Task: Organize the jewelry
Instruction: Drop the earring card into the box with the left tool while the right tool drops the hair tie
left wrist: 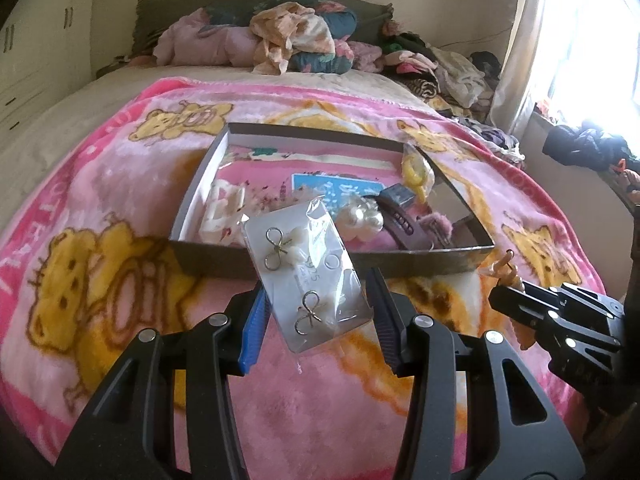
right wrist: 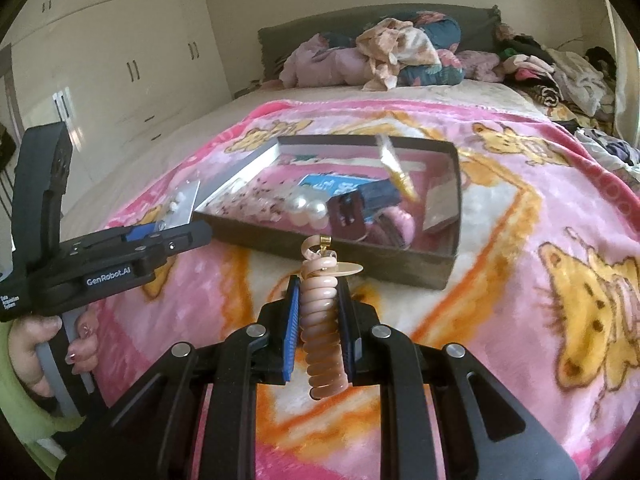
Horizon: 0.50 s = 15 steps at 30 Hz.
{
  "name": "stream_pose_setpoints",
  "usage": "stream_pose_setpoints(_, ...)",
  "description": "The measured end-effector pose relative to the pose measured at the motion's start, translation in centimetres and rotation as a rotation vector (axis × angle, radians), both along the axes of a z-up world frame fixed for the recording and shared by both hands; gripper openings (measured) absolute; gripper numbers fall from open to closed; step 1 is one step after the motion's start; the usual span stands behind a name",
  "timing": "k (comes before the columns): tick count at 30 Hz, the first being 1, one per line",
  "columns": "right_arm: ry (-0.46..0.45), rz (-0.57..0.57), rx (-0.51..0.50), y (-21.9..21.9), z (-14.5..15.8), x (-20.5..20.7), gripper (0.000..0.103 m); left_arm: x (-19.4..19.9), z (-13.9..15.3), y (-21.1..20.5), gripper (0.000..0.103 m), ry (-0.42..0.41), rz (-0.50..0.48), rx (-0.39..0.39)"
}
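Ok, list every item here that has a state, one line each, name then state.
left gripper: shut on the earring card, held off the blanket
earring card: in a clear sleeve, tilted, two bow earrings on it
right gripper: shut on the spiral hair tie
spiral hair tie: lifted, coils pinched, gold charm at its far end
box: lidless, on the blanket, items inside
pearl piece: lying inside the box

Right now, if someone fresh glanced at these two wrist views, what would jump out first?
The left gripper holds a bagged card of bow earrings in front of the open jewelry box. The right gripper is clamped on a beige spiral hair tie just short of the box. Beneath everything is a bright pink teddy-bear blanket covering the bed.
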State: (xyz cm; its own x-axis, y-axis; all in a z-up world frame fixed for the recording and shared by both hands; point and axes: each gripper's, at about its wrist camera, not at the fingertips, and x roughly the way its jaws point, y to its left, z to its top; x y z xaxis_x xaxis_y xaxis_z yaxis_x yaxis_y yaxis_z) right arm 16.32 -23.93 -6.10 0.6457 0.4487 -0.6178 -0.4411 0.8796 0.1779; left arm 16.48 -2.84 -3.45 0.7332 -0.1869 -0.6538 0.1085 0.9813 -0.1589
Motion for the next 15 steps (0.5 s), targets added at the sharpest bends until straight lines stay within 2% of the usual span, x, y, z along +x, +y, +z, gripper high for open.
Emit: stream_pose_setpoints(15,-0.025,-0.063,0.008,-1.8,1.1,2.5,0.017,2.5,1.1,-0.9,0.038,-0.023,-0.023,-0.007)
